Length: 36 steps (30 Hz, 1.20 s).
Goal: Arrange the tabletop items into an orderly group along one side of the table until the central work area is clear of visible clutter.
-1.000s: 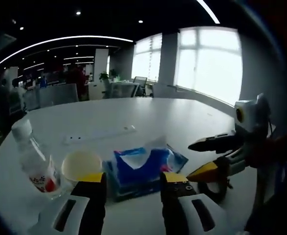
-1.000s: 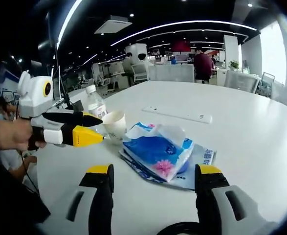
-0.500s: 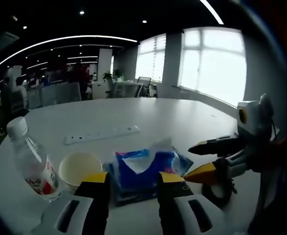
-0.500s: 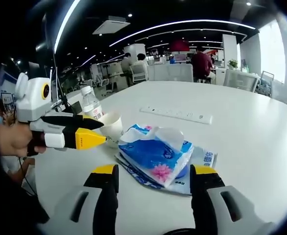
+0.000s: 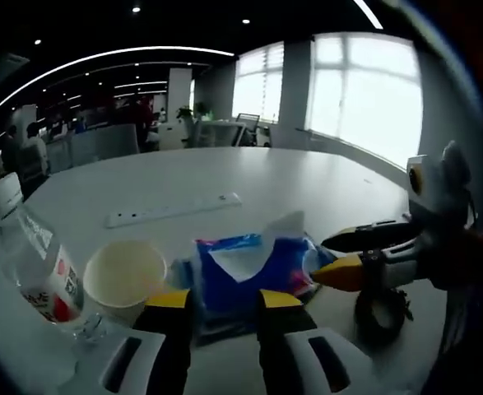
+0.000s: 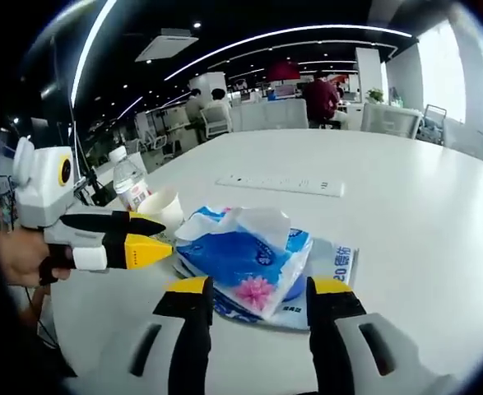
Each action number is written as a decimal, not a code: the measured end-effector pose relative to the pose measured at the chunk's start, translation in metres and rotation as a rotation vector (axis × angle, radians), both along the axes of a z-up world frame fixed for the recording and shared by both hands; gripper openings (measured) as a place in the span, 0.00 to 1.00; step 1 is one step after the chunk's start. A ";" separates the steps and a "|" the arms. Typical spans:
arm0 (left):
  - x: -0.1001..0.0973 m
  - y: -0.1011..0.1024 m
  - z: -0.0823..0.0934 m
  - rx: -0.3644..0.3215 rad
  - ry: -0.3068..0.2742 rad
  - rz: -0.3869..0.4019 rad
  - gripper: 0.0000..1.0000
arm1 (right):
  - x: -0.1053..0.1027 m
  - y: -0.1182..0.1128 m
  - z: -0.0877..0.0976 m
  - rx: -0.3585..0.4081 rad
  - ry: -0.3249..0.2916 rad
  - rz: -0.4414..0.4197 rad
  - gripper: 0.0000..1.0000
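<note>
We see the tissue pack (image 5: 245,267) lying on the white worktop (image 5: 225,181) just ahead of the left tool (image 5: 218,300), whose yellow-tipped jaws stand a little apart with the soft blue plastic wrapper showing between them; we cannot tell whether they touch it. From the right tool (image 6: 256,290) the same pack (image 6: 245,259) sits just beyond the parted jaws, again with no clear contact, and this view adds a pink flower print on the crinkled wrapper and a flat printed sheet (image 6: 333,271) lying under it. A white tissue puffs out of the top slot.

The left gripper view brings the paper cup (image 5: 124,276) close on the left of its tool, round and cream-coloured, with a clear plastic water bottle (image 5: 29,263) beside it, red on its label. In the right gripper view cup (image 6: 163,207) and bottle (image 6: 129,183) stand further off, behind the other tool. A long white power strip (image 5: 174,210) lies beyond the pack. A black ring (image 5: 378,309) rests under the right tool as seen from the left.
</note>
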<state>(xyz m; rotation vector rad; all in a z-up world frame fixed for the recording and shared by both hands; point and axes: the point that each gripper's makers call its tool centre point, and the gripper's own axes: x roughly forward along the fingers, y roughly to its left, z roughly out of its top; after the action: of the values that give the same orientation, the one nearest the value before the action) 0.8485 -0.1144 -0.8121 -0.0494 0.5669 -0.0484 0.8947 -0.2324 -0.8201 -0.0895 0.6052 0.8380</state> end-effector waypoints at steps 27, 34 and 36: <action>0.011 0.003 -0.008 0.009 -0.006 0.056 0.06 | 0.013 -0.005 -0.026 -0.041 0.045 -0.075 0.06; 0.014 0.006 -0.016 0.035 0.007 0.054 0.04 | 0.012 -0.004 -0.027 -0.050 0.045 -0.062 0.06; 0.015 0.007 -0.012 0.049 -0.003 0.055 0.04 | 0.012 -0.004 -0.028 -0.054 0.044 -0.059 0.05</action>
<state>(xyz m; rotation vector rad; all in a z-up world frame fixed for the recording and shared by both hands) 0.8640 -0.1072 -0.8244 -0.0170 0.5629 0.0185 0.9072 -0.2363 -0.8486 -0.1018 0.6687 0.7678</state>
